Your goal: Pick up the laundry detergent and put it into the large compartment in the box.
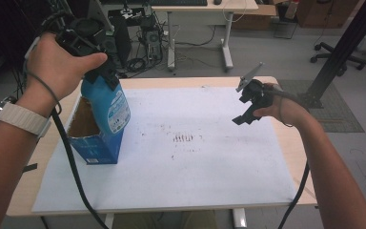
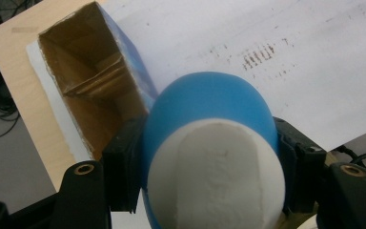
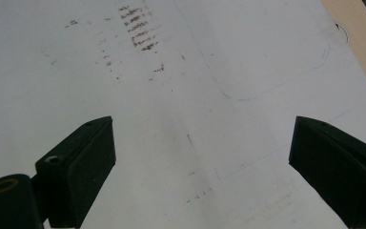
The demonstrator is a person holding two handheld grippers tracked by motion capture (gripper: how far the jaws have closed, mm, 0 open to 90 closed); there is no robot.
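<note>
While the left gripper (image 1: 106, 76) squeezes its jaws tight on the blue bottle (image 1: 110, 106), the bottle hangs tilted above the open box (image 1: 95, 145). It looks only partly in or out. The right gripper (image 1: 248, 102) waits over the white sheet (image 1: 186, 167) with jaws wide apart, holding nothing.

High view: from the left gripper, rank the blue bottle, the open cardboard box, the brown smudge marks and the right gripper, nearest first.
1. Blue bottle: clamped in the left gripper, at the left.
2. Open cardboard box: directly under the bottle, on the left edge of the white sheet.
3. Brown smudge marks: mid-sheet.
4. Right gripper: far right, above the sheet.
</note>
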